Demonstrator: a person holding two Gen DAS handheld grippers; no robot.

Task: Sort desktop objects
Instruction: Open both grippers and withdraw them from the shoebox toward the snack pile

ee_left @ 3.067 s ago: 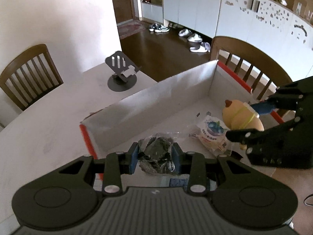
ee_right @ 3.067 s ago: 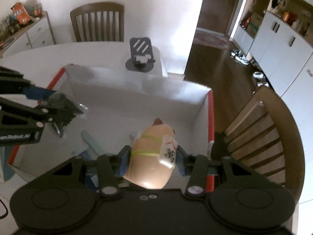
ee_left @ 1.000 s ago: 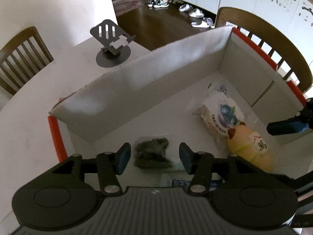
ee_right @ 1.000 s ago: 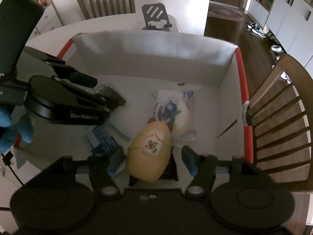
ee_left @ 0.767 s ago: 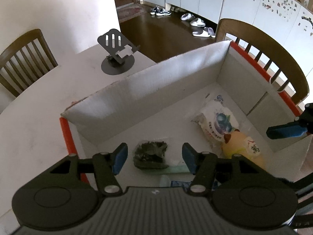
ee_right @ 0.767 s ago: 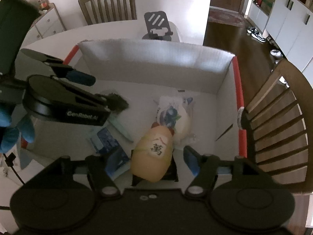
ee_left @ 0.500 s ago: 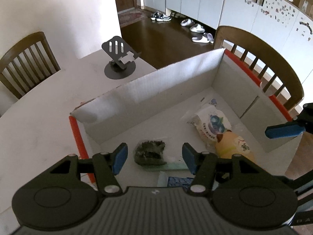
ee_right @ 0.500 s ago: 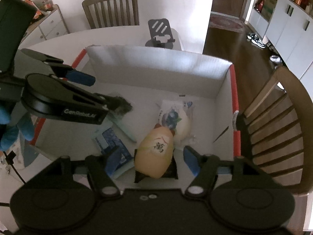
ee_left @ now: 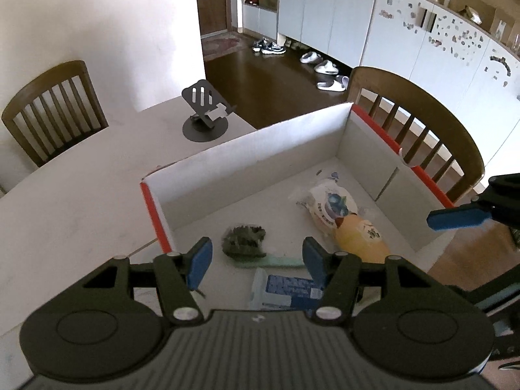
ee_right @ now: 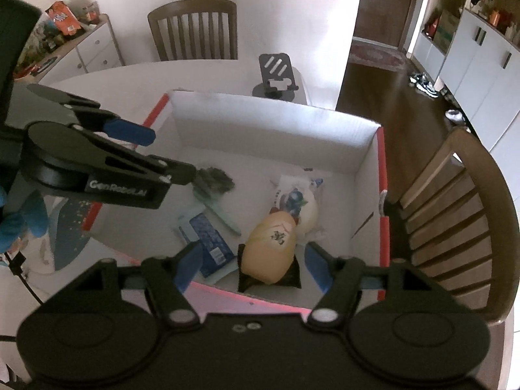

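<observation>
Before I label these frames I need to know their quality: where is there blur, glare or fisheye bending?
Left wrist view: sharp; the fisheye bends the cabinets along the top, and the wall is washed out. Right wrist view: softer; the plush toy and dark packet in the box look slightly blurred, the white wall blows out, and the chair curves strongly at the edge.
</observation>
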